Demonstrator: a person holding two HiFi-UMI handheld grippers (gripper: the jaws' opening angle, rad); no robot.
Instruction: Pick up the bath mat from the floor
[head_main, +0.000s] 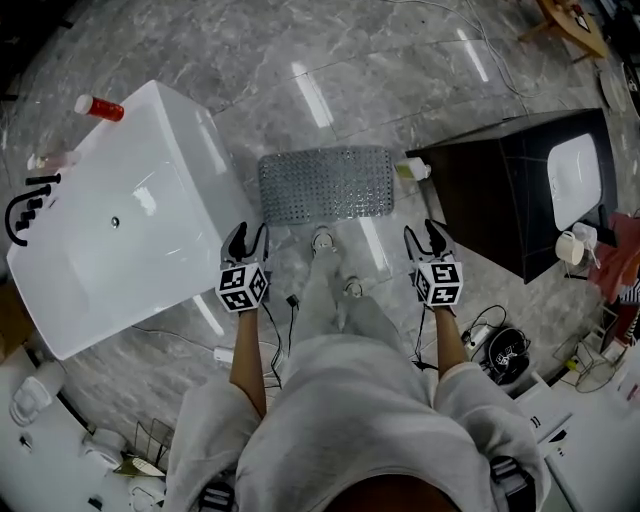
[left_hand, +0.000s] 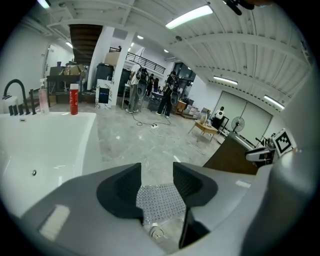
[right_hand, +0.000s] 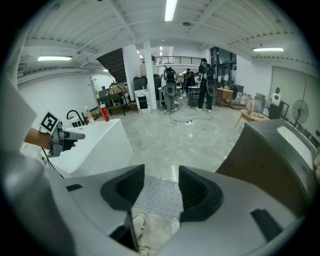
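A grey, studded bath mat (head_main: 326, 184) lies flat on the marble floor between a white bathtub (head_main: 120, 215) and a dark cabinet (head_main: 515, 190). My left gripper (head_main: 246, 239) hovers in the air short of the mat's near left corner, its jaws apart and empty. My right gripper (head_main: 425, 236) is held at the same height off the mat's near right corner, also open with nothing in it. In the left gripper view the bath mat (left_hand: 161, 201) shows through the gap between the jaws (left_hand: 157, 172). The right gripper view frames the bath mat (right_hand: 157, 196) the same way between its jaws (right_hand: 161, 176).
A red bottle (head_main: 99, 107) and black taps (head_main: 28, 205) sit on the tub's far rim. A small bottle (head_main: 412, 169) stands by the cabinet, which carries a white basin (head_main: 574, 180). My feet (head_main: 335, 265) stand just before the mat. Cables and gear (head_main: 503, 350) lie to my right.
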